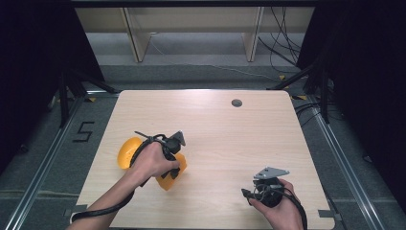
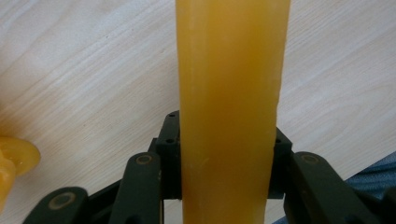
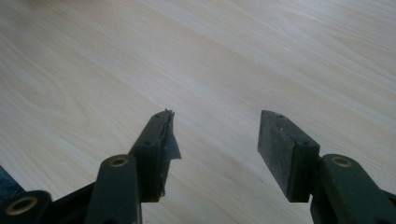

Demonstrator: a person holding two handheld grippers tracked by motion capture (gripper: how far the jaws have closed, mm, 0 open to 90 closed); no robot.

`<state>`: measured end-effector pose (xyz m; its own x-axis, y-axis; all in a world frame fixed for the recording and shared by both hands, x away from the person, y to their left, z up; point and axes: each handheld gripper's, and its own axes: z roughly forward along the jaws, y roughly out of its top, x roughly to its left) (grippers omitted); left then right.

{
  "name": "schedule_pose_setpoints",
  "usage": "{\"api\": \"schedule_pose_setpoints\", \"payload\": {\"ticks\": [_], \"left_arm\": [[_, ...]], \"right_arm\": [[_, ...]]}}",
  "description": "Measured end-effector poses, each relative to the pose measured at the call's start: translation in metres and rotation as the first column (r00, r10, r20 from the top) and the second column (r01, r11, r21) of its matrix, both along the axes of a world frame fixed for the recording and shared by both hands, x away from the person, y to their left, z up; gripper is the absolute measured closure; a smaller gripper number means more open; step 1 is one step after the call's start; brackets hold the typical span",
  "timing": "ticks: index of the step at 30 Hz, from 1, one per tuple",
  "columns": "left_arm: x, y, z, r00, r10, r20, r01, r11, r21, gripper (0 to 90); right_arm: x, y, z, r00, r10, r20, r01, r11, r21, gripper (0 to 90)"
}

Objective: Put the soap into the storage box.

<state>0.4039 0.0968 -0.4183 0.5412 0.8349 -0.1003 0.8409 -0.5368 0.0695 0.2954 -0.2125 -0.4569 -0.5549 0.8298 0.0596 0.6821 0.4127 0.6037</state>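
Note:
My left gripper (image 1: 172,168) is shut on a thick orange-yellow slab (image 2: 231,93), which runs upright between its jaws in the left gripper view. From above, the orange piece (image 1: 168,181) sticks out under the person's left hand, and a rounder yellow part (image 1: 127,152) lies beside it on the table's left. I cannot tell whether the two are one object. A further yellow bit (image 2: 16,156) shows at the lower left. My right gripper (image 3: 215,126) is open over bare wood, held near the front right of the table (image 1: 250,194).
The light wooden table (image 1: 230,129) has a small grey grommet (image 1: 236,102) near its far edge. Black frames and cables stand beyond both far corners. A "5" marking (image 1: 84,131) is on the floor at the left.

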Motion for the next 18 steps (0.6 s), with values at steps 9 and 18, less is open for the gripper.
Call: {"api": "schedule_pose_setpoints", "payload": {"ticks": [9, 18], "left_arm": [[0.003, 0.007, 0.004, 0.9998, 0.020, 0.003, -0.020, 0.9998, -0.009, 60.3], [0.007, 0.013, 0.007, 0.9994, 0.035, 0.000, -0.035, 0.9994, 0.003, 60.3]], "right_arm": [[0.000, 0.000, 0.000, 1.0000, -0.001, 0.000, 0.001, 1.000, 0.000, 46.3], [0.000, 0.000, 0.000, 1.0000, -0.003, 0.003, 0.003, 1.000, -0.002, 46.2]]}}
